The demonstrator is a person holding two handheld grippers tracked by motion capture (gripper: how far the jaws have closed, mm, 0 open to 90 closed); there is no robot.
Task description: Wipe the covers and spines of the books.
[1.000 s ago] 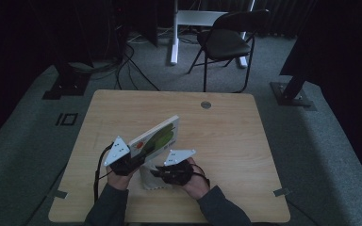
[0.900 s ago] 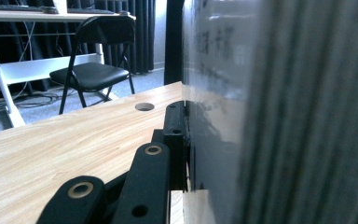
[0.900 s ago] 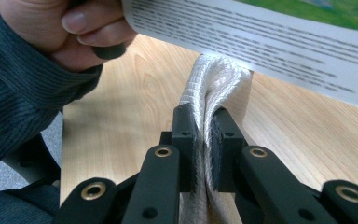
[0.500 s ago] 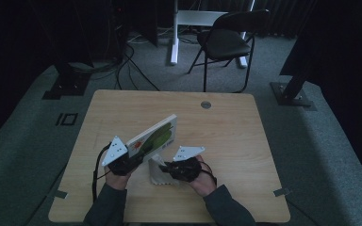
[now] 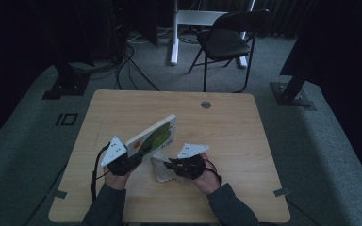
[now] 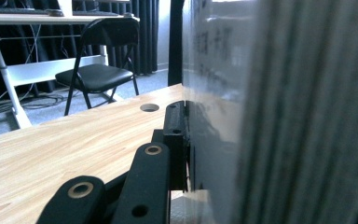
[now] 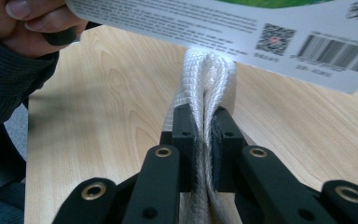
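Note:
A book (image 5: 153, 136) with a green and white cover is tilted up off the wooden table (image 5: 235, 141), its low end toward the person. My left gripper (image 5: 133, 159) is shut on that low end; in the left gripper view one finger (image 6: 175, 135) presses the cover of the book (image 6: 279, 112). My right gripper (image 5: 168, 165) is shut on a white woven cloth (image 5: 160, 173) lying under the book's near edge. In the right gripper view the cloth (image 7: 207, 79) is bunched between the pads of my right gripper (image 7: 204, 126), just below the book's back cover (image 7: 261, 23) with its barcode.
A round cable hole (image 5: 206, 104) sits near the table's far edge. Beyond the table stand a black folding chair (image 5: 226, 42) and a white desk frame (image 5: 188, 19). Black stand bases (image 5: 294, 94) rest on the grey floor at both sides.
My right gripper has shifted a little to the right with the cloth in its jaws. The left gripper and the book have stayed in place.

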